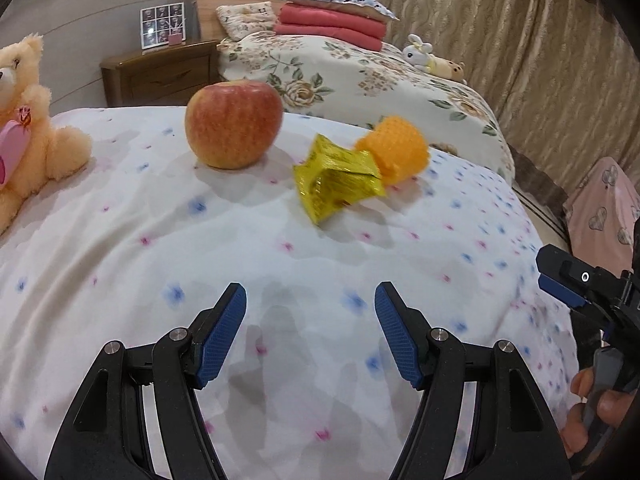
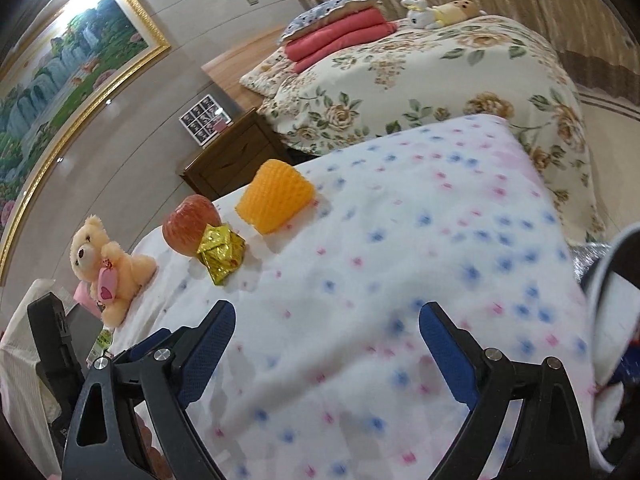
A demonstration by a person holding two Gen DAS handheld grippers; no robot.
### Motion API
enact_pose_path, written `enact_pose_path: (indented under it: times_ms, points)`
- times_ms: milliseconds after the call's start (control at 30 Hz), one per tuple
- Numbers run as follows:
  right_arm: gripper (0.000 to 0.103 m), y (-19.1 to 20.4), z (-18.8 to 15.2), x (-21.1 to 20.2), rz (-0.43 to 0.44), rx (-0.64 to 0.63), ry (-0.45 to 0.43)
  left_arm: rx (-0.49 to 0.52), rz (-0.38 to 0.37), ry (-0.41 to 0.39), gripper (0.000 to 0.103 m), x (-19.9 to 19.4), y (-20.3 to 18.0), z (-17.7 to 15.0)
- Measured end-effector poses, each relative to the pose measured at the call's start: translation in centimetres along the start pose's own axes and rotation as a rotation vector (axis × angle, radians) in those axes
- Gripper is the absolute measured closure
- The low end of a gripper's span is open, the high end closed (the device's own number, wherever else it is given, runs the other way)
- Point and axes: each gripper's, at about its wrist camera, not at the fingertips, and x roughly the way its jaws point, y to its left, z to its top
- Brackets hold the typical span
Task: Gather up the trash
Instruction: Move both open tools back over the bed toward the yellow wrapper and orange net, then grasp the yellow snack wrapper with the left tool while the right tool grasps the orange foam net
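The near bed's cover (image 1: 280,320) is white, sprinkled with small blue and pink flower dots. On it, the apple (image 1: 234,124) is red-orange with yellowish streaking, the crumpled wrapper (image 1: 338,178) is shiny gold-yellow foil with small print, and the foam fruit net (image 1: 394,148) is bright orange with a mesh pattern. The teddy bear (image 1: 28,120) at the left is pale peach and holds a pink heart. The far bed's quilt (image 1: 360,76) is cream with tan roses and green leaves; the folded blankets (image 1: 332,26) on it are coral red under a blue-spotted pillow (image 1: 340,0). The curtains (image 1: 500,32) are beige with wavy patterning. The nightstand (image 1: 160,74) is brown wood. Both tongs, left (image 1: 310,336) and right (image 2: 326,354), are black with blue textured pads.
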Motion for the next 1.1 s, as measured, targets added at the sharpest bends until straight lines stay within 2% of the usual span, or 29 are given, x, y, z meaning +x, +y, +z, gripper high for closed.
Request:
enact_pose_path:
  times_ms: [200,700,867,900,933,1000,1067,1100]
  points:
    - [0.009,1.1,1.6,3.1,0.020,-0.017,0.010,-0.006,0.007,0.007,0.035,1.7,0.9,1.6]
    - [0.011,1.4,6.1,9.9,0.064,0.040,0.043,0.041,-0.002,0.010,0.035,5.1,0.9,4.9]
    - [0.026,1.2,7.0,11.8,0.075,0.063,0.059,0.054,-0.029,0.027,0.035,5.9,0.6,5.4]
    - [0.036,1.3,7.2,12.0,0.081,0.058,0.059,0.055,-0.034,0.027,0.036,6.0,0.5,5.5]
    - [0.051,1.3,7.2,12.3,0.089,0.053,0.066,0.058,-0.042,0.026,0.039,6.0,0.5,5.5]
    - [0.066,1.4,7.1,12.9,0.128,0.059,0.092,0.071,-0.055,0.029,0.052,6.1,0.1,5.5]
    - [0.072,1.7,7.0,12.9,0.131,0.045,0.090,0.093,-0.067,0.044,0.080,6.4,-0.4,5.4]
    - [0.075,2.0,6.8,12.8,0.127,0.028,0.082,0.101,-0.074,0.049,0.088,6.4,-0.6,5.4]
